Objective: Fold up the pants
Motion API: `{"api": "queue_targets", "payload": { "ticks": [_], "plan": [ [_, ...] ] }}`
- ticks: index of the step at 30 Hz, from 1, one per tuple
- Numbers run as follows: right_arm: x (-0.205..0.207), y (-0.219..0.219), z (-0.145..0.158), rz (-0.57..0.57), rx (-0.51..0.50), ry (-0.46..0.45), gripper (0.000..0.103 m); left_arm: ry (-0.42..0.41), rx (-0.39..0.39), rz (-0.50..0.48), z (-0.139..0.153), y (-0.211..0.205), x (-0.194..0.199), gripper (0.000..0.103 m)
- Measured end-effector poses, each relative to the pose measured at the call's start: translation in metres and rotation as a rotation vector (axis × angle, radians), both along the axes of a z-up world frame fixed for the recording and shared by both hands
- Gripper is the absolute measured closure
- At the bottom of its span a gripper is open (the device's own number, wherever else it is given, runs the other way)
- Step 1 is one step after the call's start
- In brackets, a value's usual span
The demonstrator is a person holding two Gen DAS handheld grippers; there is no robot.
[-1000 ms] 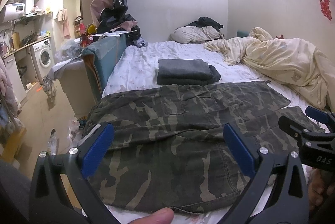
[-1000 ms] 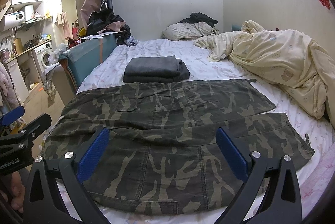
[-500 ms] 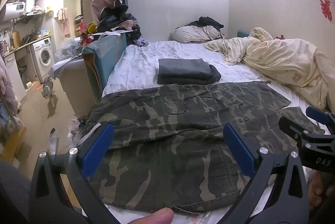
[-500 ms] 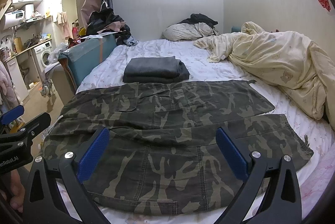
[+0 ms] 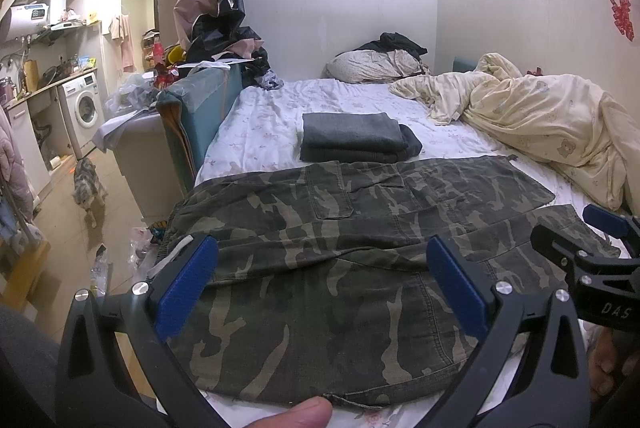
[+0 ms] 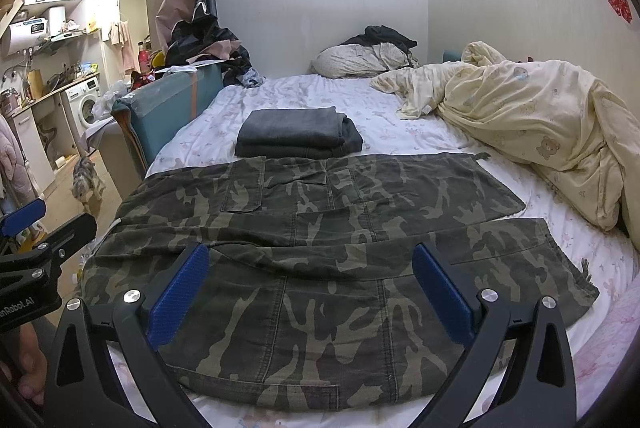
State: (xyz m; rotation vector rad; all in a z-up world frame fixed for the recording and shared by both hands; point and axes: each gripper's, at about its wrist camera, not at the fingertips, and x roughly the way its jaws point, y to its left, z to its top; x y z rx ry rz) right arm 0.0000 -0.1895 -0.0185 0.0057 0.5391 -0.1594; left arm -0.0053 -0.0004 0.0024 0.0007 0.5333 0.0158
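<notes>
Camouflage pants (image 5: 360,240) (image 6: 312,228) lie spread flat across the near end of the bed, waist at the left and both legs running to the right. My left gripper (image 5: 322,278) hovers open above the near waist part, nothing between its blue pads. My right gripper (image 6: 310,286) is open too, held over the middle of the near leg. Each gripper shows at the edge of the other's view: the right gripper (image 5: 600,260) at far right, the left gripper (image 6: 36,240) at far left. A fingertip (image 5: 292,414) shows at the bottom edge.
A folded dark grey garment (image 5: 352,138) (image 6: 296,134) lies just beyond the pants. A crumpled cream duvet (image 6: 540,124) fills the bed's right side, pillows (image 6: 360,58) at the head. A teal headboard panel (image 5: 200,116) and clutter stand left; a cat (image 5: 88,180) walks on the floor.
Both grippers stay open and nearly still over the pants. The cat on the floor at the left has come closer.
</notes>
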Motion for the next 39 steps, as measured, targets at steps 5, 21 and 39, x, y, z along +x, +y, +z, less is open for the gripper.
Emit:
{"api": "queue_targets", "payload": {
  "ticks": [5, 21, 39],
  "plan": [
    [0.000, 0.000, 0.000, -0.001, 0.000, 0.000, 0.000, -0.001, -0.002, 0.000, 0.000, 0.000, 0.000, 0.001],
    [0.000, -0.001, 0.000, -0.006, 0.013, 0.007, 0.000, 0.004, -0.011, -0.014, 0.003, 0.004, 0.003, 0.001],
    [-0.003, -0.049, 0.009, 0.023, 0.280, 0.025, 0.000, 0.480, -0.477, 0.705, -0.105, 0.273, 0.054, 0.005]
  ]
}}
